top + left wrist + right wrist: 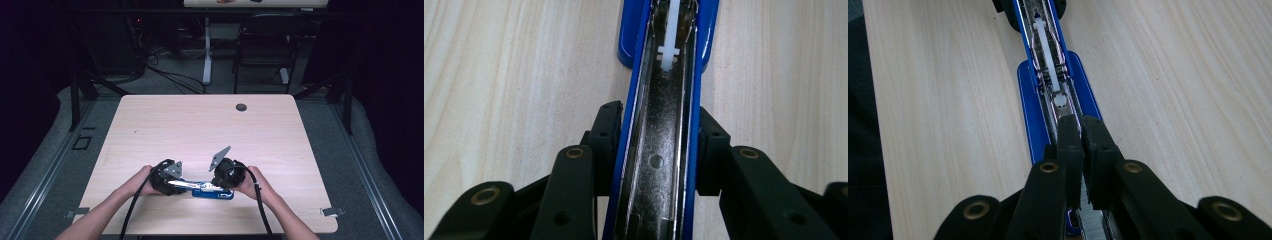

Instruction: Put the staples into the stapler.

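A blue stapler [212,191] lies folded open near the table's front edge, its metal staple channel [659,165] facing up. My left gripper [172,182] is shut on it, with a pad pressed against each blue side [658,150]. A white plastic pusher [1045,45] runs along the channel. My right gripper [222,181] comes in from the other end. Its jaws [1080,137] are shut together just over the channel above the blue base [1030,110], and I see nothing between them. The left gripper's fingertips [1003,7] show at the stapler's far end.
The pale wooden table [200,125] has a dark round grommet [241,107] near its far edge. A metal clip [332,211] sits at the front right corner. A black chair [265,45] and floor cables stand beyond the table. Both hands rest close to the front edge.
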